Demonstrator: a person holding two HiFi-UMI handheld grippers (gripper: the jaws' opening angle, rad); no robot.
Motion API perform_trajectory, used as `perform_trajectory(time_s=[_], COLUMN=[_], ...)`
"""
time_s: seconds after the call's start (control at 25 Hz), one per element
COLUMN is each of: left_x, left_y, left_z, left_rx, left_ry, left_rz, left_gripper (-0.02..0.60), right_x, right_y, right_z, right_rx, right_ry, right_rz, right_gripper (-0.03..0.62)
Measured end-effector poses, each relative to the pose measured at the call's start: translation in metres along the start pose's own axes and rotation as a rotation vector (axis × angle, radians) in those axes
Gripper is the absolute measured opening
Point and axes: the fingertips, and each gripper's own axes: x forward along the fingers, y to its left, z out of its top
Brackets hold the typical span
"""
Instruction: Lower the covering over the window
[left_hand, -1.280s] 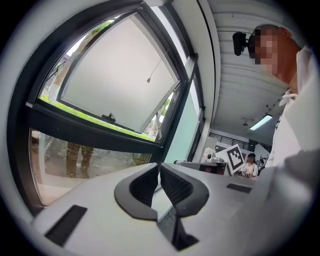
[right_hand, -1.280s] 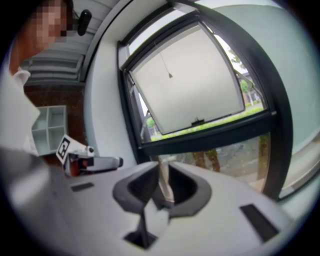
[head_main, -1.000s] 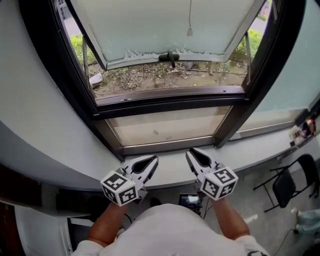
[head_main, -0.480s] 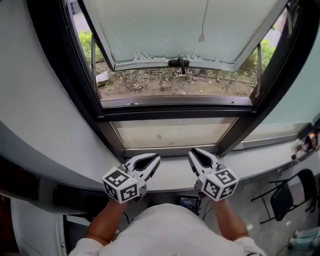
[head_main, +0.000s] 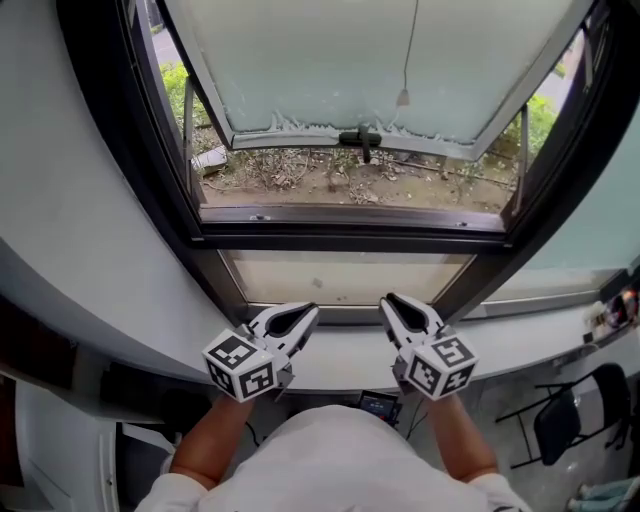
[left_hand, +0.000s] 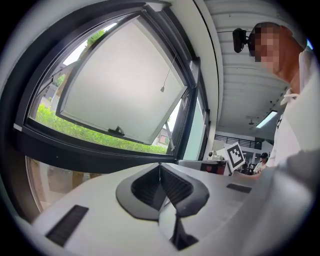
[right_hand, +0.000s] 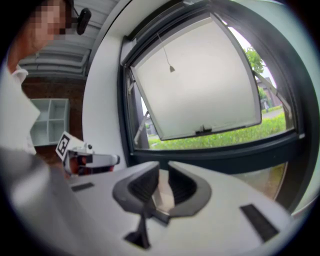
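While both grippers hover side by side over the white sill (head_main: 335, 352), well below the window handle (head_main: 361, 138), neither has hold of anything. The left gripper (head_main: 305, 313) sits below and a little left of the handle. In its own view, its ribbed pads meet with no gap and nothing between them. The right gripper (head_main: 392, 303) sits below and slightly right of the handle. In its own view, its jaws stand a narrow slit apart with nothing gripped. Both point toward the glass, and their marker cubes are nearest the person's body.

The handle is a small dark lever at the middle of the lower edge of the pale sash (head_main: 320, 60), which tilts outward and open. Just right of the handle and above it, a thin cord (head_main: 412, 45) hangs in front of the sash and ends in a small pale pull (head_main: 402, 97). The covering itself shows in no view. The cord is well apart from both grippers.

Directly beneath the handle lies bare ground (head_main: 330, 178) with dry litter, seen through the opening. Lower still come the dark crossbar of the frame (head_main: 350, 232) and a frosted lower pane (head_main: 345, 278). Far to the lower right of the handle, a dark folding chair (head_main: 558, 425) stands on the floor.
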Motion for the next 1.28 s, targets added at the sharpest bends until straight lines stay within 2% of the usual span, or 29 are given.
perform_trajectory(time_s=[0.4, 0.76, 1.08, 1.28], left_x=[0.017, 0.024, 0.026, 0.026], left_y=[0.008, 0.016, 0.022, 0.025], left_z=[0.022, 0.054, 0.103, 0.127], left_rx=[0.035, 0.087, 0.223, 0.276], left_ry=[-0.022, -0.044, -0.064, -0.084], left_rz=[0.021, 0.02, 0.03, 0.039], left_gripper=[0.014, 0.014, 0.014, 0.014], right_x=[0.008, 0.019, 0.027, 0.031], right_y=[-0.009, -0.018, -0.019, -0.016], right_z=[0.019, 0.065, 0.109, 0.126], right_rx=[-0.108, -0.198, -0.275, -0.316], right_ry=[0.006, -0.05, -0.102, -0.119], right_rz=[0.011, 0.006, -0.008, -0.011], right_gripper=[0.052, 0.052, 0.052, 0.052])
